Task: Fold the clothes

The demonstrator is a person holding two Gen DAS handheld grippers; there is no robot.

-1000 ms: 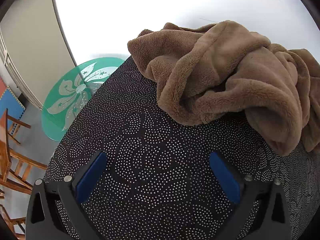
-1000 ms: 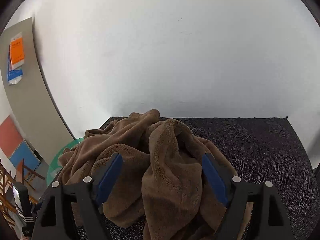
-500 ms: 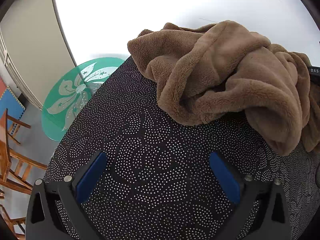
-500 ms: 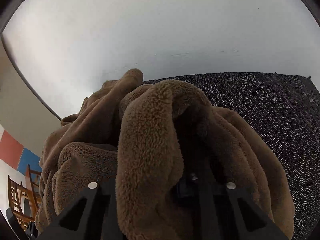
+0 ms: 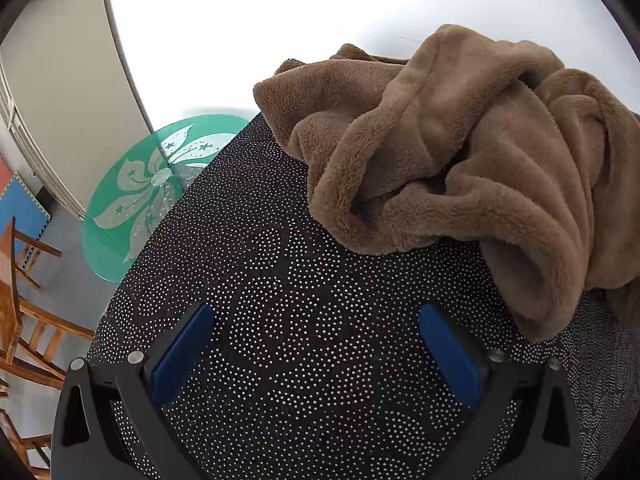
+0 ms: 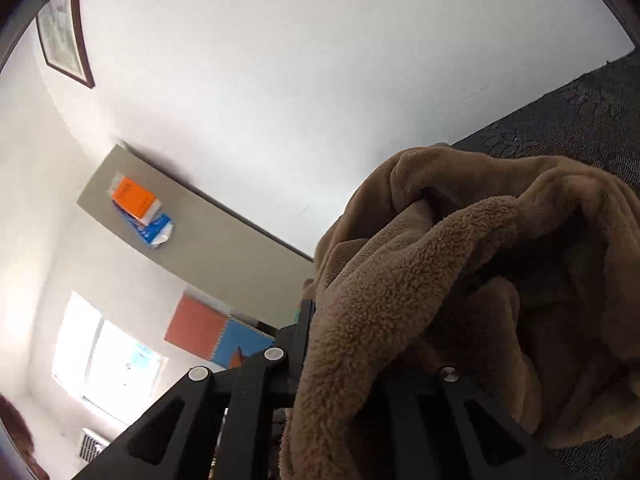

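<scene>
A crumpled brown fleece garment [image 5: 460, 168] lies bunched on the black dotted tablecloth [image 5: 300, 340], at the upper right in the left wrist view. My left gripper [image 5: 316, 352] is open and empty, low over bare cloth in front of the garment. My right gripper [image 6: 340, 360] is shut on a thick fold of the brown fleece garment [image 6: 440, 280]. The fold drapes over its fingers and hides the fingertips. The right gripper is tilted up and to the left.
A round green glass table [image 5: 156, 188] with a flower print stands left of the black table. Wooden chairs [image 5: 24, 320] stand at the far left. A white wall [image 6: 320, 80] runs behind the table. Red and blue mats [image 6: 216, 336] lean far off.
My right gripper moved into the fleece, shut on a fold and rolled and tilted up to the left with it. The garment's shape has shifted in the left view. The left gripper stayed still.
</scene>
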